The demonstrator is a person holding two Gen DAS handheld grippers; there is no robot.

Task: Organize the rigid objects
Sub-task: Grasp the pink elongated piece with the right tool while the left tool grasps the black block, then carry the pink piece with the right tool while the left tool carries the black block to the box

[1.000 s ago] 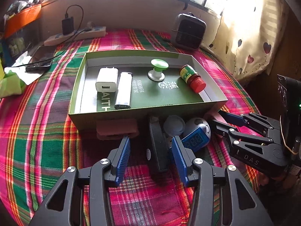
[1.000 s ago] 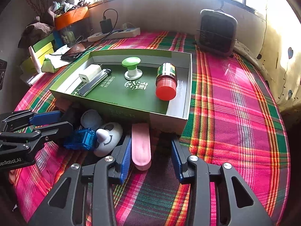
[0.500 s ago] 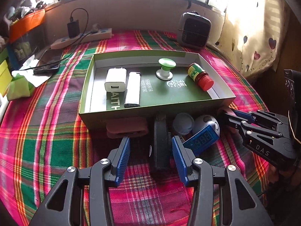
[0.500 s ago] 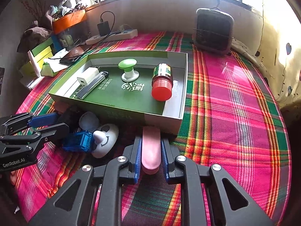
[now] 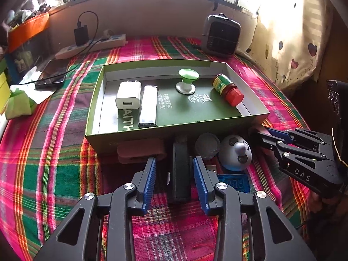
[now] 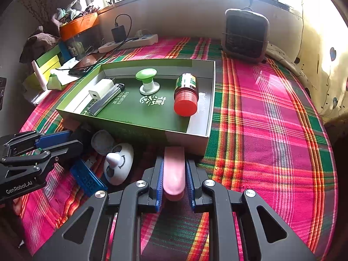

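Plaid cloth [image 6: 271, 130] – green box [image 6: 184, 140], heater [image 6: 244, 34] – sunlit window behind

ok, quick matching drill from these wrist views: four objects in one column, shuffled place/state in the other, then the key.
Column 1
1. pink case
2. red-capped bottle
3. black device
4. panda toy

Column 2
A. lying on its side inside the green box
B. on the cloth between the open fingers of the left gripper
C. clamped in the right gripper
D. on the cloth outside the box, between the two grippers

Pairs: 1-C, 2-A, 3-B, 4-D
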